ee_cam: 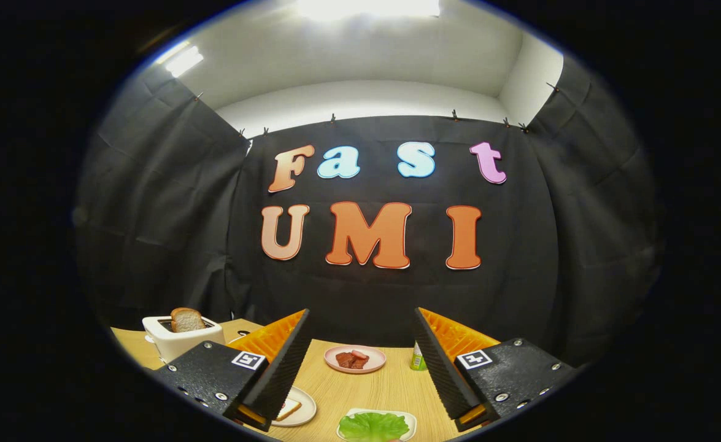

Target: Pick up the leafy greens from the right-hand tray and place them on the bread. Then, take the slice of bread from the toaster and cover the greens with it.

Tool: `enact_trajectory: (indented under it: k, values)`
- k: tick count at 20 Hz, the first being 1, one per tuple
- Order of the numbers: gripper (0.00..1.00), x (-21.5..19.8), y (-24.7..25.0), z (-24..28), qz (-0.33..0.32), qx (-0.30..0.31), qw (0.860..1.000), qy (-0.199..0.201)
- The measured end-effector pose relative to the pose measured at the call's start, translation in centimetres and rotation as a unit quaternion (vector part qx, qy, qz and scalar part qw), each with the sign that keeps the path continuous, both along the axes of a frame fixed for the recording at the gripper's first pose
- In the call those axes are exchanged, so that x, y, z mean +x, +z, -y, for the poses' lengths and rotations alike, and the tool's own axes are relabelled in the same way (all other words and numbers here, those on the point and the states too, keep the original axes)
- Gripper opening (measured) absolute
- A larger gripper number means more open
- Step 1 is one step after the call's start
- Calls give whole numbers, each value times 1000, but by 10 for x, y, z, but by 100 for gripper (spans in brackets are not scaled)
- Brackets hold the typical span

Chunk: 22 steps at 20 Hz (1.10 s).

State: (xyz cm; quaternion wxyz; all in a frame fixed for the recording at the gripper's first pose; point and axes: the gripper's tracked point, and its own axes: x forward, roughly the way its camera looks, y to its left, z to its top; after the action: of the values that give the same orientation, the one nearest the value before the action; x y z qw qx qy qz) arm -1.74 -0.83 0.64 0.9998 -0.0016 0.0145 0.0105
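A: Gripper (360, 362) fingers were spread wide, nothing held. Leafy greens (373, 426) sat low centre on a white tray (410, 420), between the fingertips and below them, long axis crosswise.

B: Bread target?

A: Plate with bread (294, 407) lower left, partly behind the left finger. Toaster (179, 339) with its slice (187, 320) left of that. Meat plate (354, 358) beyond on the wooden table (366, 387); black cloth booth behind.

The gripper (360, 362) has two wedge-shaped fingers (280, 368) with ribbed inner faces, on textured mounts with silver screws and a square black-and-white marker each.
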Motion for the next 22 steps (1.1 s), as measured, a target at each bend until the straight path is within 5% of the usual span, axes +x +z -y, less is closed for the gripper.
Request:
enact_trajectory:
  k: [11, 22]
  values:
    - [98, 25, -66, 26, -153, 42, 987, 24]
    - [98, 31, -176, 20, -344, 54, 937, 31]
